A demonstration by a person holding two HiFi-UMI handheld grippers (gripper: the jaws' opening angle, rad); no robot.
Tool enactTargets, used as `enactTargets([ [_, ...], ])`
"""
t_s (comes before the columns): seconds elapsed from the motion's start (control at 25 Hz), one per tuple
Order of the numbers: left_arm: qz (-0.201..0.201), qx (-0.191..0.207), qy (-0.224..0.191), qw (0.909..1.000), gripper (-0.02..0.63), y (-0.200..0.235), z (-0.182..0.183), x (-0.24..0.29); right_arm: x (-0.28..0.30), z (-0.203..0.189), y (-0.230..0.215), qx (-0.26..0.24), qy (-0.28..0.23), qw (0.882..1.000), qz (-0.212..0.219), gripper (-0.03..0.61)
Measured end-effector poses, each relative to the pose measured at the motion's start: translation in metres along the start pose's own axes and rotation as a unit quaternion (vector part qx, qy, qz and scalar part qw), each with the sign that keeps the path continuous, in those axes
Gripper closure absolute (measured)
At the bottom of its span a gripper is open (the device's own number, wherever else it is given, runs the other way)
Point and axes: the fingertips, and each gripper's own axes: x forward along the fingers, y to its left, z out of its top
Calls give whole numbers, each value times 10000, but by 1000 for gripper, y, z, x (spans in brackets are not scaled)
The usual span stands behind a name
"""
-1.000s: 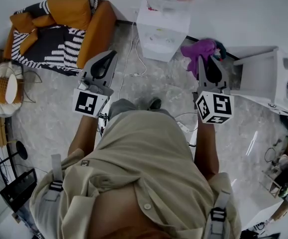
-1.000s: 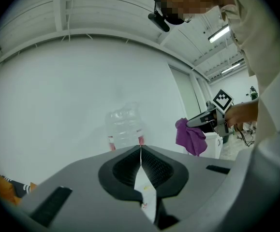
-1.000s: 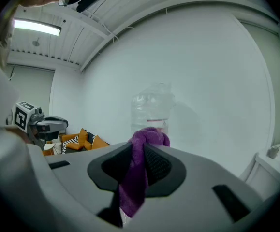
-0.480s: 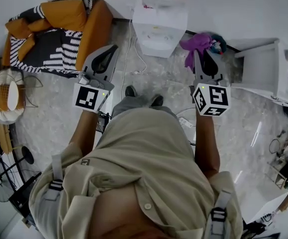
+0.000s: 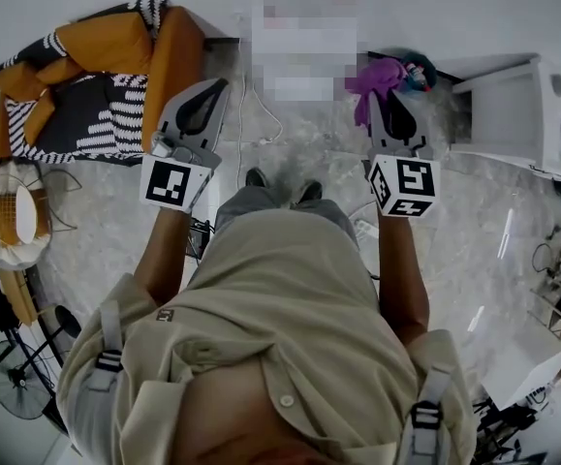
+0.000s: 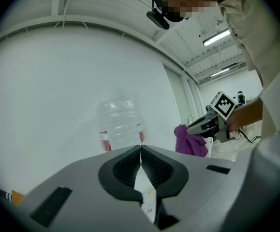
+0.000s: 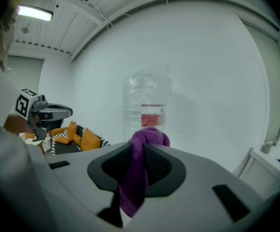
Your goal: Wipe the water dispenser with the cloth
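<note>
The white water dispenser stands against the far wall, partly under a mosaic patch; its clear bottle with a red label shows ahead in both gripper views. My right gripper is shut on a purple cloth, which bunches above the jaws and hangs down between them. It is held just right of the dispenser. My left gripper is shut with nothing in it, jaws meeting in a thin line, left of the dispenser.
An orange sofa with striped cushions stands at the left. A white counter with a sink is at the right. A wicker basket and a fan are at the lower left. Cables lie on the marble floor.
Both grippers have moved forward toward the dispenser and the person has stepped closer. The purple cloth stays held in the right gripper.
</note>
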Motion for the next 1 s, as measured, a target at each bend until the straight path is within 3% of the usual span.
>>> enactTargets([
  [0.4,-96,24,293,9995,592,43,-62,29,95,-54,30,-253,188,9995,-10,499],
  [0.8,-40,182,747,9970,592,52,-179,72,219,-158,88,-535,236,9979,268,499],
  [1.0,147,-61,542,9984,592,51,-214,90,262,-197,129,-857,277,9946,519,499],
])
